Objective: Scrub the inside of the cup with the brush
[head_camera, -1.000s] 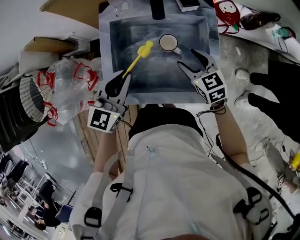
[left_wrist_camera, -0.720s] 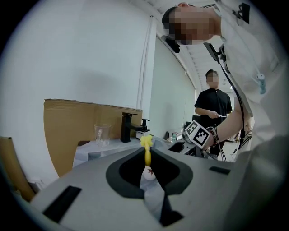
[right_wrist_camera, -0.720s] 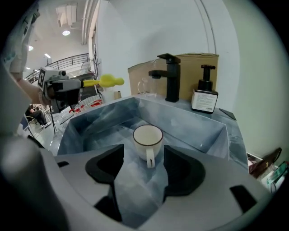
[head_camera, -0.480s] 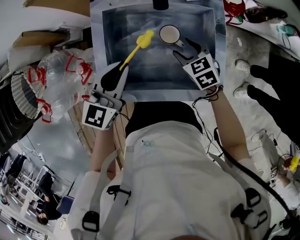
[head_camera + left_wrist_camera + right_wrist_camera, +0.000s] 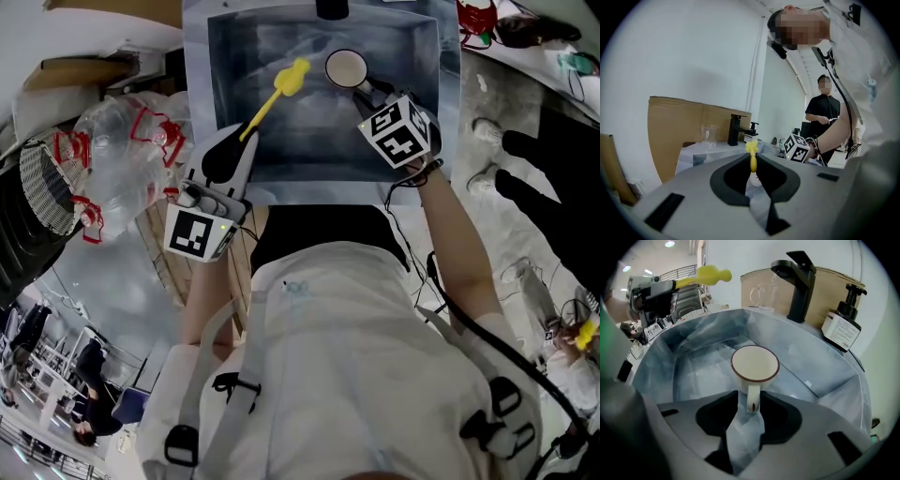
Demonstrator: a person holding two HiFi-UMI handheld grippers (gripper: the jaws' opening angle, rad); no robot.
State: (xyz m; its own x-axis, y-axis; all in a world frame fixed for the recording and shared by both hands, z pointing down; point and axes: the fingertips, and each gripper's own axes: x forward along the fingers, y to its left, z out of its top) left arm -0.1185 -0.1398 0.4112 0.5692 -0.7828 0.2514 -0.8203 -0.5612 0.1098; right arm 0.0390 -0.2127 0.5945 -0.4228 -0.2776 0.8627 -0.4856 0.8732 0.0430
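Observation:
A white cup (image 5: pixel 345 67) with a brown rim stands upright in the foil-lined sink (image 5: pixel 424 141), its handle (image 5: pixel 752 400) pointing toward me. My right gripper (image 5: pixel 368 91) reaches down to it. Its jaws are closing with the handle between them, and a sliver of gap still shows on the left side (image 5: pixel 750 411). My left gripper (image 5: pixel 247 141) is shut on the stem of a yellow brush (image 5: pixel 289 81), holding it over the sink's left half. The brush head (image 5: pixel 752 148) sticks up past the jaws (image 5: pixel 753 169).
A black faucet (image 5: pixel 799 282) and a soap dispenser (image 5: pixel 841 325) stand at the sink's back edge, with a clear glass (image 5: pixel 708 136) on the counter. A plastic bag (image 5: pixel 131 159) and a wire basket (image 5: pixel 42 187) sit to the left. Another person (image 5: pixel 827 112) stands nearby.
My right gripper has moved forward to the cup and its jaws have narrowed around the handle. The left gripper with the brush has stayed almost still.

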